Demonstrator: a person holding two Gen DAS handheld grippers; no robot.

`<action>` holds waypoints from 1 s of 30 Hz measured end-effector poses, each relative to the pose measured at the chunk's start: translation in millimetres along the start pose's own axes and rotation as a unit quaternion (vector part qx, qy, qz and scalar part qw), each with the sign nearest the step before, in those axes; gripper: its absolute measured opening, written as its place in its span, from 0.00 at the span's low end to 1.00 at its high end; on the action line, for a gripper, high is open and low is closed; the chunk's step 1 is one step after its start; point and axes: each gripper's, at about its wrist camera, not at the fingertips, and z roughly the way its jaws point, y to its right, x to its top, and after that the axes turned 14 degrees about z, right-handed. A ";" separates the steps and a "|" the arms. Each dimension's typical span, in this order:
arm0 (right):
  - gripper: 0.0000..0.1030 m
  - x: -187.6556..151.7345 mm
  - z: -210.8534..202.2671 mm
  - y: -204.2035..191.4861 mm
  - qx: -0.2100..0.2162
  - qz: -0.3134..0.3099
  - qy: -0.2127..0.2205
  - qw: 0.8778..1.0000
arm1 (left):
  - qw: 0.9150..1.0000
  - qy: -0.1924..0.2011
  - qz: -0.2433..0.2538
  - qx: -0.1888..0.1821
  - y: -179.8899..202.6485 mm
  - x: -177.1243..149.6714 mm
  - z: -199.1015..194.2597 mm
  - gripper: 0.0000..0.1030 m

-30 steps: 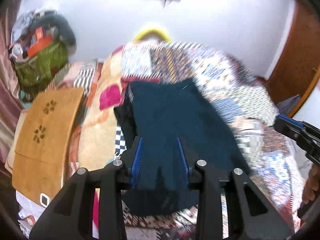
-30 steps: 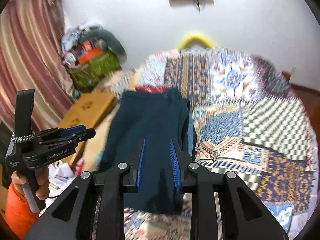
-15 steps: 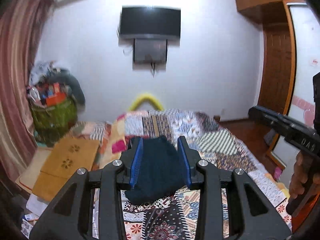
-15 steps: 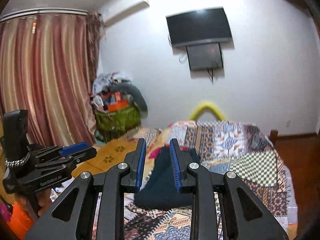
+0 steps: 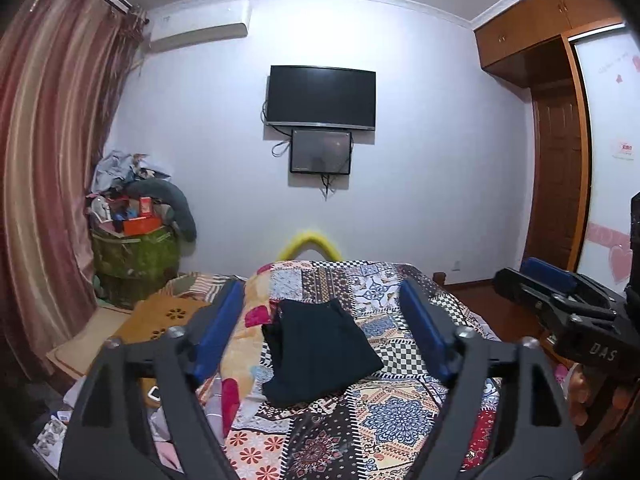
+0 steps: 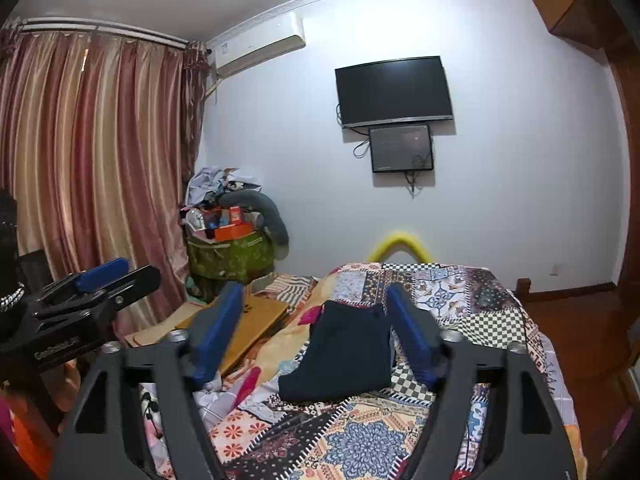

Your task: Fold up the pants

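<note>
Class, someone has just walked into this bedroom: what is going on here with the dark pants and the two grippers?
A person holds a hand-held gripper in each hand, both aimed at the bed. The dark pants lie folded in a compact bundle on the patchwork bedspread, touched by neither tool. The left hand-held gripper and right hand-held gripper hang above the bed, short of the pants, jaws opening with nothing between them. The fold looks done.
</note>
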 end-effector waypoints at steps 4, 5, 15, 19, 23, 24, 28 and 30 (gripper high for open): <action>0.93 -1.8 -3.8 -1.9 -0.016 -0.002 0.009 1.000 | 1.000 0.007 -0.007 0.009 -0.5 -3.8 -8.2 0.98; 0.97 -1.6 -3.5 -3.5 -0.023 -0.008 0.012 1.000 | 1.000 0.008 -0.007 0.011 -0.5 -4.2 -9.0 0.99; 0.99 -4.7 -10.1 -3.8 -0.028 -0.011 0.019 0.999 | 1.000 0.005 -0.011 0.011 -2.7 -9.2 -11.0 1.00; 0.99 -5.9 -9.9 -2.7 -0.029 -0.010 0.016 0.999 | 1.000 0.001 -0.012 0.010 -3.0 -10.2 -7.1 1.00; 0.99 -7.3 -9.9 -1.4 -0.029 -0.007 0.014 0.999 | 1.000 -0.002 -0.014 0.009 -2.8 -12.6 -5.6 1.00; 0.99 -8.4 -10.0 -0.9 -0.030 -0.007 0.014 0.999 | 1.000 -0.003 -0.013 0.009 -2.7 -12.5 -5.1 1.00; 0.99 -9.2 -8.7 1.8 -0.031 -0.001 0.007 0.999 | 1.000 -0.001 -0.011 0.012 0.5 -13.1 -4.3 1.00; 0.99 -9.2 -8.1 3.1 -0.033 0.001 0.004 0.999 | 1.000 -0.001 -0.011 0.010 2.1 -14.0 -3.4 1.00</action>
